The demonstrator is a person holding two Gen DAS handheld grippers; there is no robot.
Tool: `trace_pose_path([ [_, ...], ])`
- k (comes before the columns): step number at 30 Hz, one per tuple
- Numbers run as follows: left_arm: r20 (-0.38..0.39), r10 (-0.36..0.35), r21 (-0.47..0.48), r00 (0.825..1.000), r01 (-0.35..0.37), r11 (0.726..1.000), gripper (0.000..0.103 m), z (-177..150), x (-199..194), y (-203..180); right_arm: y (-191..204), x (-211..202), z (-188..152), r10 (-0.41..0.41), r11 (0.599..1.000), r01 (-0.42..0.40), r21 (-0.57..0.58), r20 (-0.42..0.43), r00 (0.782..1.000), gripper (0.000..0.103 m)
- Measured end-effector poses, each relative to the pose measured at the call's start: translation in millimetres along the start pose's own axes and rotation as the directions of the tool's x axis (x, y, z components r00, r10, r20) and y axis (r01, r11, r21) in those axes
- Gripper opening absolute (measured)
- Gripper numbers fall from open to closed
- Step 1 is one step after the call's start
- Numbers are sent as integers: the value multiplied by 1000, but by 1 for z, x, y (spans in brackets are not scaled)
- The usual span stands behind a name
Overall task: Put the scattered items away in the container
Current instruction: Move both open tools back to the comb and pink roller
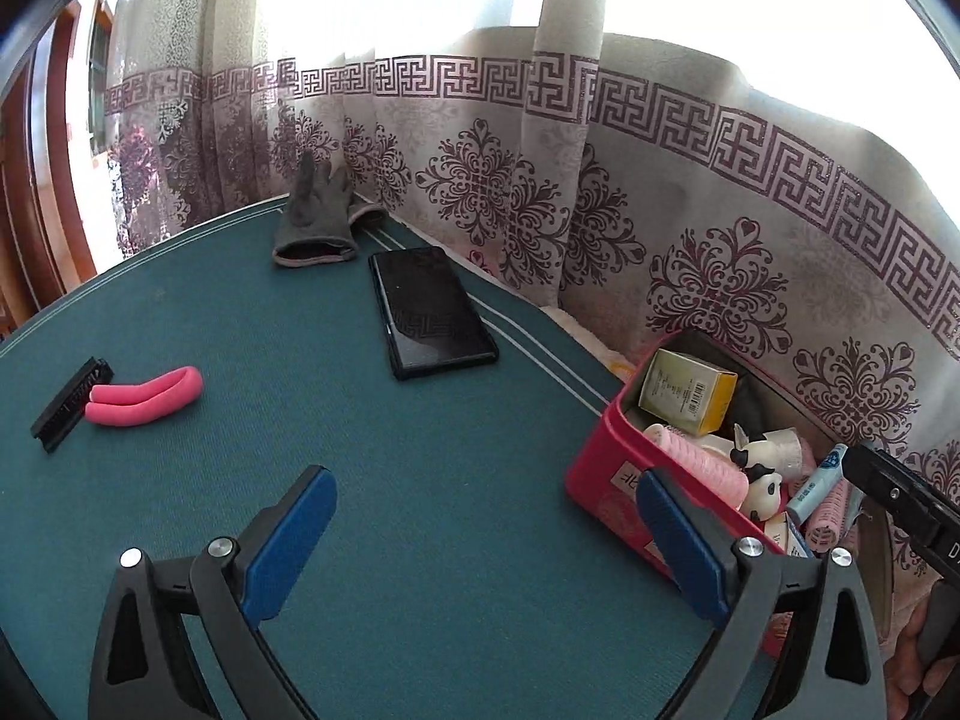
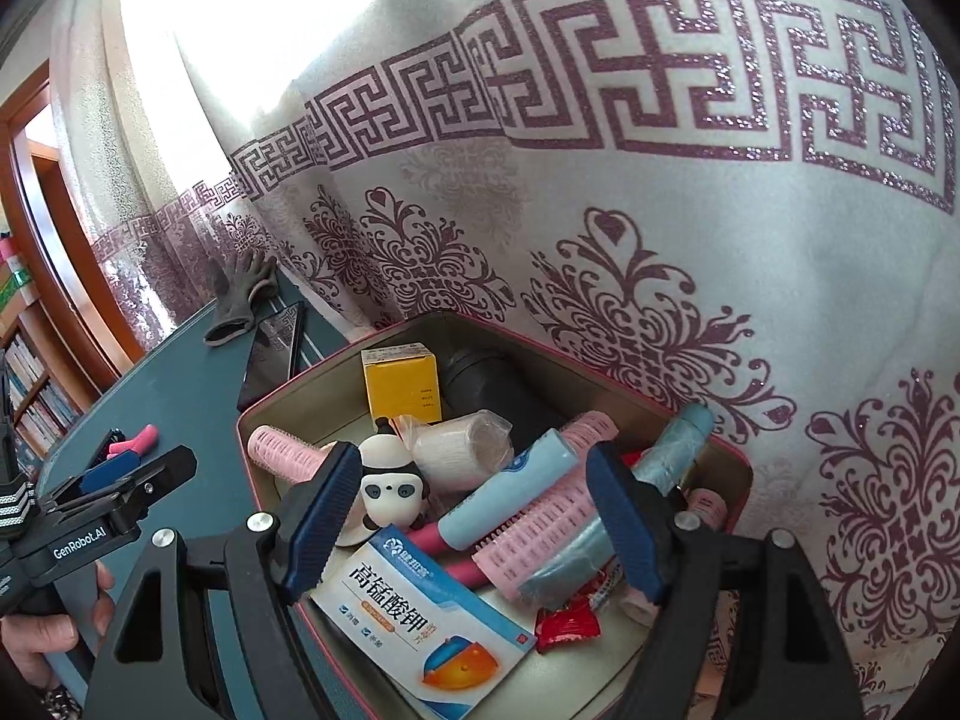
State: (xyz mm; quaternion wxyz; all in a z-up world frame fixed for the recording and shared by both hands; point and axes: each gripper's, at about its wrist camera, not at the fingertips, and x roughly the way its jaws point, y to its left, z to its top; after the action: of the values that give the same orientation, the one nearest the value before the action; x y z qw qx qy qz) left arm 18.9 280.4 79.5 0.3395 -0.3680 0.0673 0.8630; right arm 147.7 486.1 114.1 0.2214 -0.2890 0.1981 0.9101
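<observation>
On the green table (image 1: 420,510), 4 loose items are seen: 1 black brush (image 1: 71,403) and 1 pink foam loop (image 1: 147,397) touching it at 9 o'clock, 1 black phone (image 1: 431,311) at 12 o'clock, and 1 grey glove (image 1: 315,222) beyond it. The red container (image 1: 606,474), at 3 o'clock, is filled with at least 3 pink rollers (image 2: 540,516), 1 panda figure (image 2: 390,489), 1 yellow box (image 2: 401,384) and 1 white-and-blue box (image 2: 420,618). The left gripper (image 1: 486,531) is held with its jaws spread wide over bare table, nothing between them; the right gripper (image 2: 474,522) is held released above the container's contents, gripping nothing.

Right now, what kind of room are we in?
Probably a room in someone's home. A patterned white-and-purple curtain hangs by a bright window, wooden bookshelves full of books stand at the side, and a grey knitted glove lies on the teal-covered table.
</observation>
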Motion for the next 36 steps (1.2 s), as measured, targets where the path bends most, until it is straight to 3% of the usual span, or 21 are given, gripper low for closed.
trace_pose_path([
  [11, -32, 119, -191, 992, -123, 974, 102, -28, -17, 102, 69, 6, -8, 64, 992, -65, -106, -19, 998, 83],
  [25, -96, 222, -424, 970, -242, 873, 102, -75, -41, 216, 175, 38, -42, 179, 933, -224, -282, -175, 968, 85],
  [31, -95, 257, -461, 962, -271, 845, 102, -75, -47, 244, 202, 55, -64, 195, 902, -280, -329, -267, 944, 85],
  [36, -82, 332, -435, 940, -334, 836, 102, -59, -47, 269, 212, 60, -76, 200, 881, -308, -361, -307, 931, 85],
])
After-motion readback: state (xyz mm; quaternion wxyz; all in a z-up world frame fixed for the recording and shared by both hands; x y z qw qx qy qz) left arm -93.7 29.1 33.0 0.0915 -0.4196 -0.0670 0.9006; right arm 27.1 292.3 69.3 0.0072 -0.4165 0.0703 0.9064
